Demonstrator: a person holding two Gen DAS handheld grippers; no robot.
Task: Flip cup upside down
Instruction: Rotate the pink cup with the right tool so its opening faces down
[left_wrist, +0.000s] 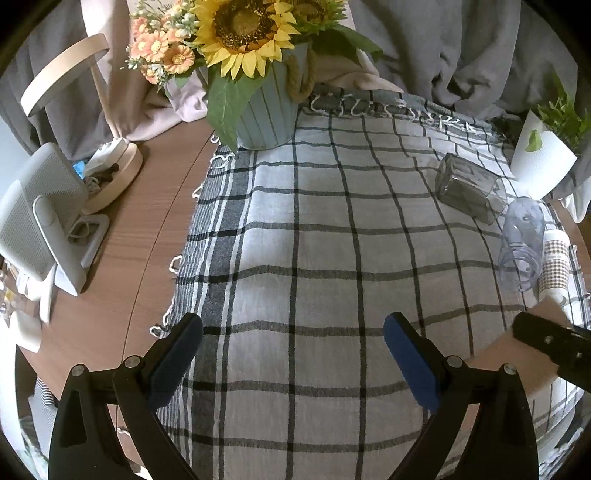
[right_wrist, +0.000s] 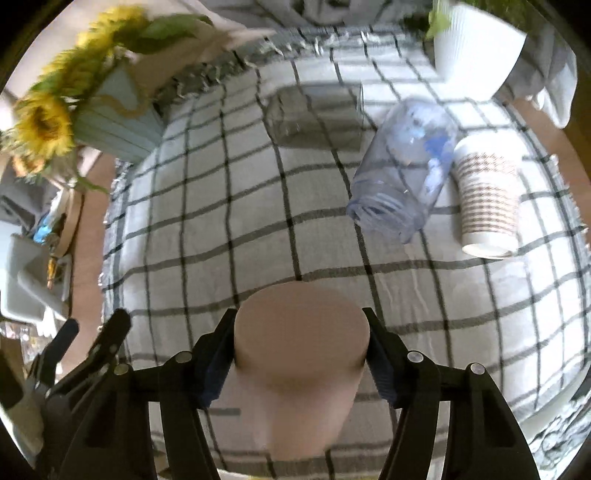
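My right hand-held gripper (right_wrist: 301, 341) clamps the pink cup (right_wrist: 301, 354), flat base pointing away from me, above the checked cloth (right_wrist: 221, 229); my left hand-held gripper (left_wrist: 293, 339) hangs open.

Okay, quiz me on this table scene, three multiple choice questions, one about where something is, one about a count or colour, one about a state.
1. Where does the sunflower pot stand?
A. far left edge of the checked cloth
B. beside the paper cup
C. on the floor

2. How many cups lie on their sides on the cloth?
A. one
B. two
C. three

3. What is the right hand-held gripper doing?
A. hanging open
B. shut on the pink cup
C. holding a flower

Answers: 1 A, it sits at the cloth's fringed far-left corner. 2 B, the grey glass and blue plastic cup lie down; the paper cup stands. 3 B, both fingers press its sides.
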